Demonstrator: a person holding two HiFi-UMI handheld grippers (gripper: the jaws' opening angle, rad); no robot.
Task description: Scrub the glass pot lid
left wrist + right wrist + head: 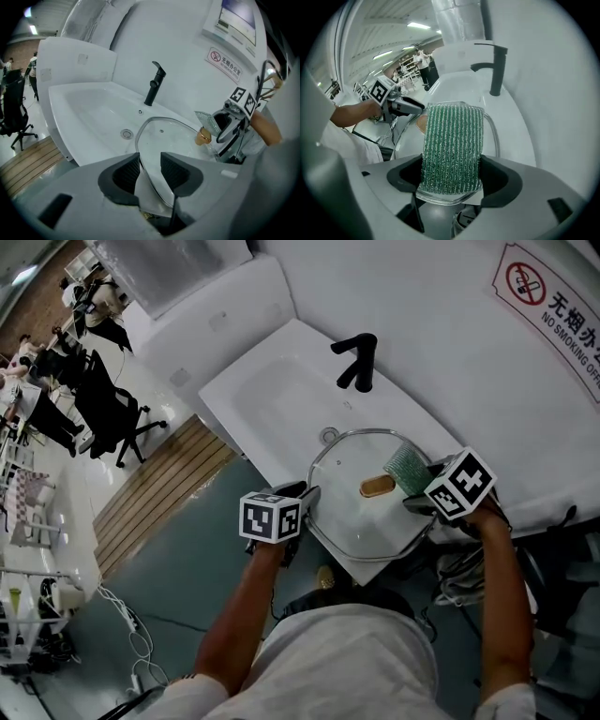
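1. A white washroom corner: a white sink (272, 390) against a white wall, grey floor below, and an office chair (112, 409) far off at 10 o'clock.
2. My left claw (151, 164) is clamped on the rim of the glass pot lid (352, 521), at the lid's 9 o'clock.
3. My right claw (451, 173), at the lid's 3 o'clock, is clenched on a green ribbed scrub pad (452, 140) that reaches over the glass just beside the knob (378, 486).
4. The lid is clear glass with a metal rim and a golden-brown knob. It lies over the sink's near edge, partly overhanging.
5. A black faucet (359, 362) stands at 12 o'clock beyond the lid.
6. At 2 o'clock on the wall, a sign (553, 306) reads "NO SMOKING" under Chinese characters, beside a crossed-out cigarette.
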